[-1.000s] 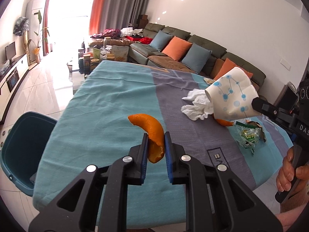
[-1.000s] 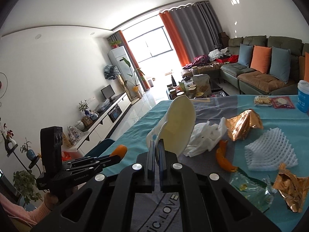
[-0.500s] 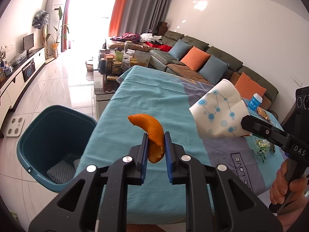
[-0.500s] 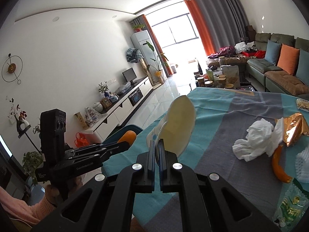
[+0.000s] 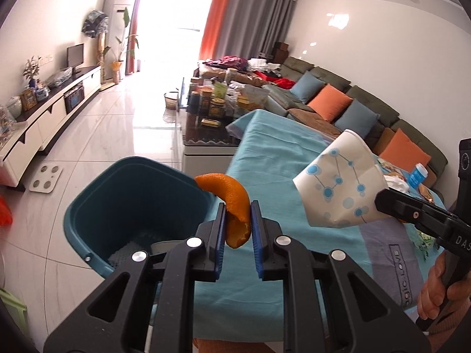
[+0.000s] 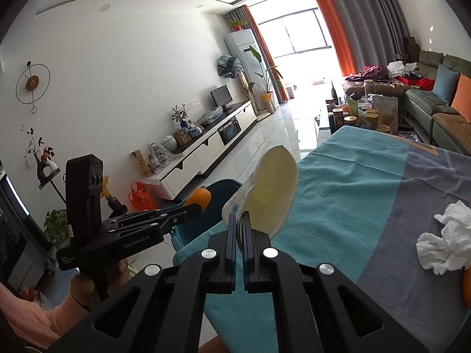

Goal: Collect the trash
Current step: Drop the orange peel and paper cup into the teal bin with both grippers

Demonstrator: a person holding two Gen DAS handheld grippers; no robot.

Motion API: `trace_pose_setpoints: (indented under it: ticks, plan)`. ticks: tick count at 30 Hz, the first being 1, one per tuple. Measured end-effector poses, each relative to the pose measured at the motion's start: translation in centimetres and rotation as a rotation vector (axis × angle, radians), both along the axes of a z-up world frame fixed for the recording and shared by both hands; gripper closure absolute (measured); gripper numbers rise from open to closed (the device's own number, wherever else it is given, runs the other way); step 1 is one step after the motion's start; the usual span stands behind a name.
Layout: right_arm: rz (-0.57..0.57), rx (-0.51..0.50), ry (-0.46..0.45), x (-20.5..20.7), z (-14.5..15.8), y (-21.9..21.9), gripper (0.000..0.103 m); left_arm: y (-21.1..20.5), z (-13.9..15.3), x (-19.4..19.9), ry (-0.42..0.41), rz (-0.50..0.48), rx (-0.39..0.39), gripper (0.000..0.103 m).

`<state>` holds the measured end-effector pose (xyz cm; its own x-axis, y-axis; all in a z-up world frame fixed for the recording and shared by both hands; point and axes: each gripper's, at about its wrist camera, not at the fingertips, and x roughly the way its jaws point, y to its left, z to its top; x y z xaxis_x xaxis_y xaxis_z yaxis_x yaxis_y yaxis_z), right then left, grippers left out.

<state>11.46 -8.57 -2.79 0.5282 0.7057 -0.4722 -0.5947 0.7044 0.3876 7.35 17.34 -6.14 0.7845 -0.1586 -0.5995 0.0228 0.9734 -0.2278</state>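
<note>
My left gripper [image 5: 238,220] is shut on a curved orange peel [image 5: 232,203], held in the air at the table's left edge, just right of a teal bin [image 5: 123,200] on the floor. My right gripper [image 6: 239,229] is shut on the rim of a squashed white paper cup with blue dots [image 5: 338,188], whose cream inside [image 6: 272,194] faces the right wrist camera. In the right wrist view the left gripper [image 6: 200,207] with the peel [image 6: 199,197] hangs to the left, in front of the bin [image 6: 217,188]. Grey mesh lies in the bin's bottom.
The table wears a teal and grey cloth [image 5: 273,164]. A crumpled white tissue [image 6: 444,247] and an orange scrap [image 6: 466,288] lie on it at right. A coffee table with jars [image 5: 212,108], a sofa with cushions [image 5: 338,108] and a white TV cabinet [image 5: 44,123] stand around the tiled floor.
Both grippers have swung left from over the table toward its left edge, still holding the peel and the cup. The bin has come into fuller view beside the peel.
</note>
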Motion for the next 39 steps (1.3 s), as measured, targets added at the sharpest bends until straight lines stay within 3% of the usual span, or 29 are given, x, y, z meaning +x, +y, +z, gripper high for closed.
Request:
trace_pose_setpoints:
  ticks: [13,39]
  plan:
    - [0.102,-0.061,0.015,2.4,-0.3,6.3,0.101,6.1,-2.0,0.4,0.053,0.119,0.01,0.086]
    - [0.187,-0.19,0.133,6.5,-3.5,14.5,0.098,8.9,-6.6,4.6,0.169,0.198,-0.001,0.085]
